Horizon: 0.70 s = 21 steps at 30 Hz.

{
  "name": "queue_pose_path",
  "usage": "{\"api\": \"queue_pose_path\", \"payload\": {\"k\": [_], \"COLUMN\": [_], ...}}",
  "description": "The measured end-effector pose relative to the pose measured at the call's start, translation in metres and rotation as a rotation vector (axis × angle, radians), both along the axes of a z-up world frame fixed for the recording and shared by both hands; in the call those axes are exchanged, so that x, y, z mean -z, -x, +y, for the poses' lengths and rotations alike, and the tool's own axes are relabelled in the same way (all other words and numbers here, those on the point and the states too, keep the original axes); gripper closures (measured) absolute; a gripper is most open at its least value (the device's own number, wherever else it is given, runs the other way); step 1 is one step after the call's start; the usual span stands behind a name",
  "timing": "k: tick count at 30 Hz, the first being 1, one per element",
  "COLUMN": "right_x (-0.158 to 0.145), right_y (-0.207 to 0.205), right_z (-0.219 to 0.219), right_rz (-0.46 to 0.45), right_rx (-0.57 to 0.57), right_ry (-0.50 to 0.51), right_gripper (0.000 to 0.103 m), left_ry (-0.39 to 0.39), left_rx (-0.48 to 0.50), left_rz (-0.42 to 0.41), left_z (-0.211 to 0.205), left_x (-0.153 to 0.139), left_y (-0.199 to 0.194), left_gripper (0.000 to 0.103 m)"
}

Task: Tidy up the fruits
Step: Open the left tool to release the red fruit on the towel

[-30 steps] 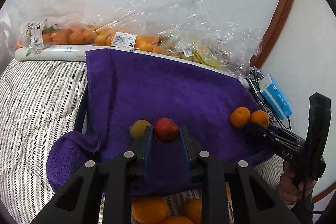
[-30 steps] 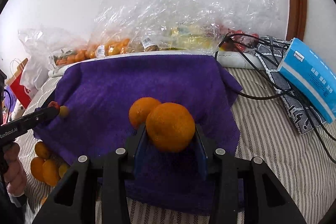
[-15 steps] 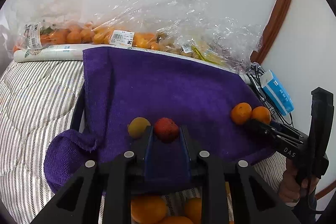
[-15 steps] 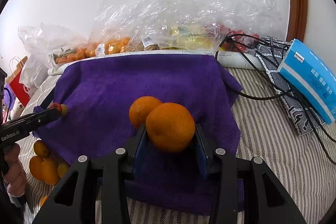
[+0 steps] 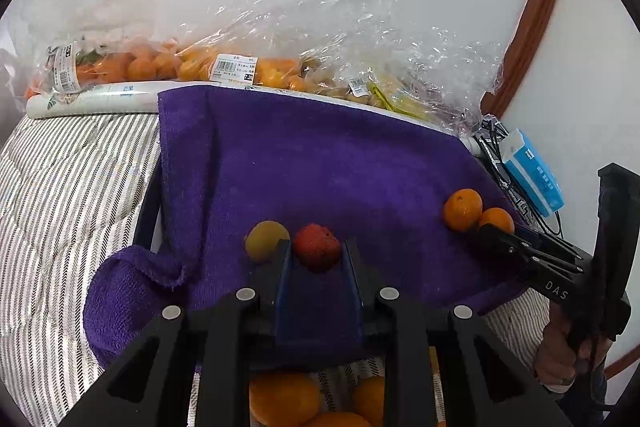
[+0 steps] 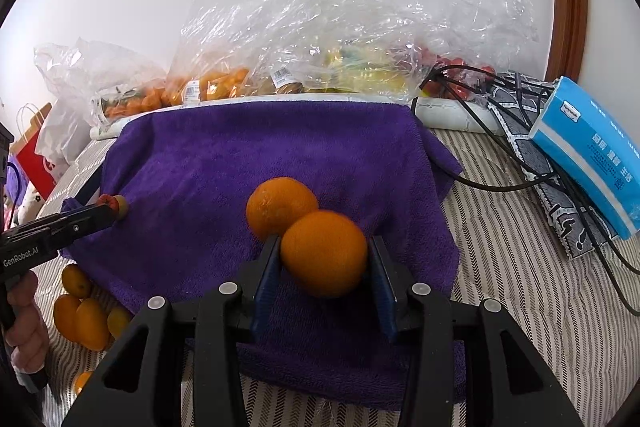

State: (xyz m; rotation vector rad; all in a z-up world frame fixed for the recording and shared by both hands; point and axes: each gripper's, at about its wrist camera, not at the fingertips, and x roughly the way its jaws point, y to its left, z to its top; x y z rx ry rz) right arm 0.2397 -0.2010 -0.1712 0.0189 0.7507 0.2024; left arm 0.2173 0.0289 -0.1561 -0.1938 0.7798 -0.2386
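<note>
Striped bed (image 6: pixel 520 287) carries a purple towel (image 6: pixel 280 147) ahead of the hand-held gripper (image 6: pixel 324 259), loose oranges (image 6: pixel 84 311) left, tissue pack (image 6: pixel 592 151) right.

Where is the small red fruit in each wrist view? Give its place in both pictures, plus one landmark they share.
Left wrist view: the small red fruit sits low centre, between the left gripper fingers, beside a yellow fruit.
Right wrist view: the same red fruit shows far left, at the tip of the left gripper.
Shared landmark: the purple towel.
</note>
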Motion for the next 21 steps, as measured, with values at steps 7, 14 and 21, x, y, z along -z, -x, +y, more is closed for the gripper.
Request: {"api": "queue_pose_path", "payload": {"k": [7, 14, 21], "right_x": [-0.001, -0.010, -0.018], "right_y": [0.003, 0.011, 0.019], "right_z": [0.002, 0.002, 0.001], "right_rz": [-0.011, -0.067, -0.121], "right_rx": [-0.003, 0.000, 0.009], "right_ry": [0.021, 0.010, -0.011], "right_gripper": [0.060, 0.049, 0.039], "left_ry": [0.002, 0.001, -0.006], "left_rx": [0.009, 0.027, 0.041], "left_rz": [0.004, -0.020, -0.070], "left_z": [-0.001, -0.005, -0.013], "left_x": [-0.001, -0.007, -0.017], "left_y": [0.000, 0.006, 0.017], "left_gripper": [0.078, 0.060, 0.054]}}
